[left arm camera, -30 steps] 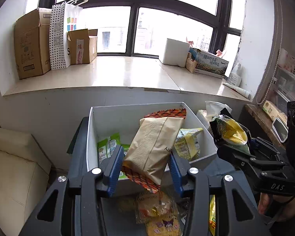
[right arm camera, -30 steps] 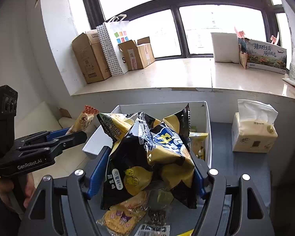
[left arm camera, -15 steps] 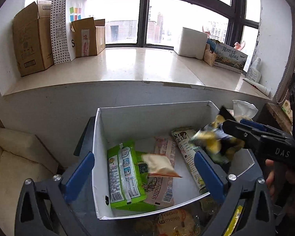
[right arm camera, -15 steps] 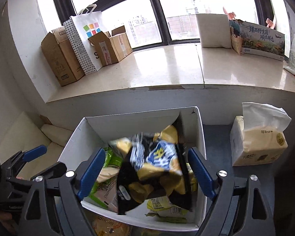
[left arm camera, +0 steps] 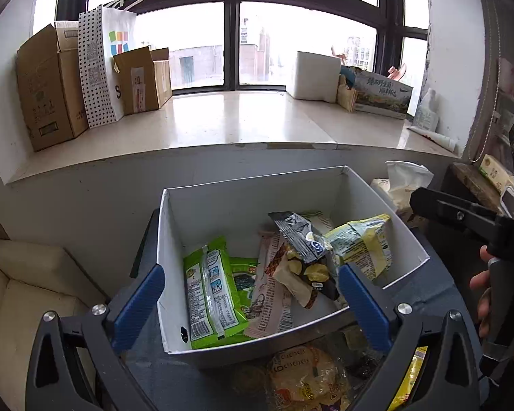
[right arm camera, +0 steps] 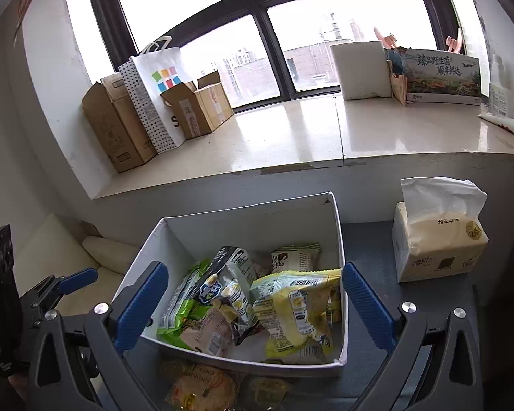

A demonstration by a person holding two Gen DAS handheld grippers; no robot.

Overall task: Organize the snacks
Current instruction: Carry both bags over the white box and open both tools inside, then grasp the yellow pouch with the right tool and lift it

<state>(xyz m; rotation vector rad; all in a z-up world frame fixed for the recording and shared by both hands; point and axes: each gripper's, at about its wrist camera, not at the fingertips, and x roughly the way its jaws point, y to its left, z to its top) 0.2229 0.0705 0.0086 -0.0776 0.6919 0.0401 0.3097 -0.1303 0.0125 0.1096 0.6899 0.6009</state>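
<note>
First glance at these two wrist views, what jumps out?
The white box at centre, with a heap of snack packets inside: green packets on its left, a yellow bag on its right. Both grippers, left gripper and right gripper, frame it with blue fingers spread wide, nothing between them. A tissue pack stands right of the box.

Snack pkts [left arm camera: 219, 294] in box [left arm camera: 243, 202], tissues [right arm camera: 438, 239] right.

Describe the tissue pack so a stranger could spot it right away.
Start at the white box of snacks below the window ledge. Just to its right, on the dark table, stands the tissue pack: cream wrapper, white tissue sticking out on top, the only non-snack there.
</note>
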